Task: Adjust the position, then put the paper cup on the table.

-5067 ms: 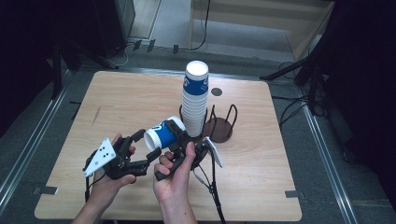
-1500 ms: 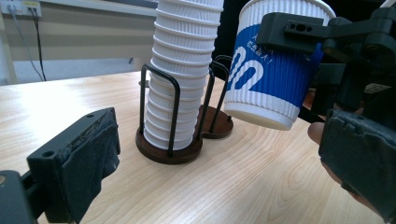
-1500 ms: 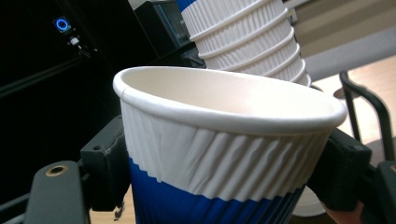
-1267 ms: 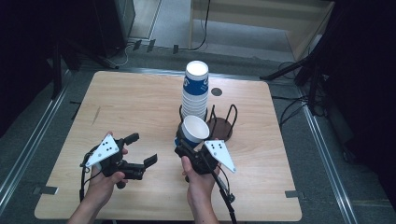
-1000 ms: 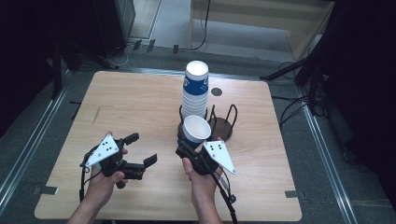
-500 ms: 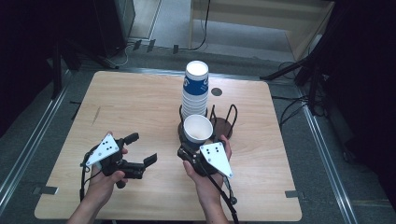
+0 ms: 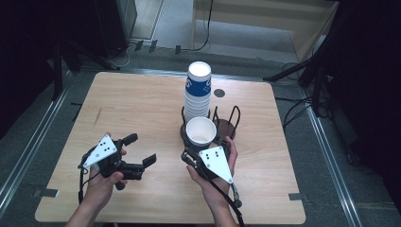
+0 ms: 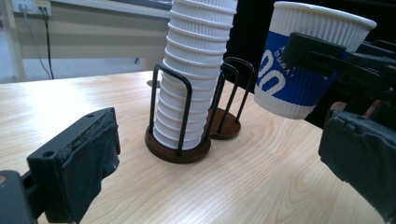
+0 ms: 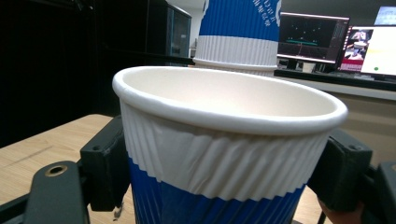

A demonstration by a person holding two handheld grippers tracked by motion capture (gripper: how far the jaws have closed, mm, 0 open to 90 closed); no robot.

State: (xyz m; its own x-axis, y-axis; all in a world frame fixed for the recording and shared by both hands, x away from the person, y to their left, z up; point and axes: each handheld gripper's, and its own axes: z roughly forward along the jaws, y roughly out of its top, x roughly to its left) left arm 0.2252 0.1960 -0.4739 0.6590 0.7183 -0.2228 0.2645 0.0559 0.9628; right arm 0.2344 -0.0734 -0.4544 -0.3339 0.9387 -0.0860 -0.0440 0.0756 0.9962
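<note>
Fingers of the right gripper (image 7: 202,147) pinch a single paper cup (image 7: 200,132) from both sides; in the right gripper view the black pads press the ribbed white-and-blue wall just below the rim, and the cup (image 9: 229,144) stands upright with its mouth open to the top. From the left gripper view, that cup (image 8: 306,63) hangs clear of the table, tilted slightly. At 12 o'clock from the held cup, just behind it, a tall stack of cups (image 7: 197,94) sits in the near ring of a dark wire holder (image 7: 226,126) on a round wooden base; the second ring, at 3 o'clock from the stack, holds nothing. Left gripper (image 7: 140,151), at 9 o'clock from the held cup and well apart from it, has its fingers spread wide with nothing between them. Both hands rest low over the wooden table (image 7: 142,104), near its front edge.
</note>
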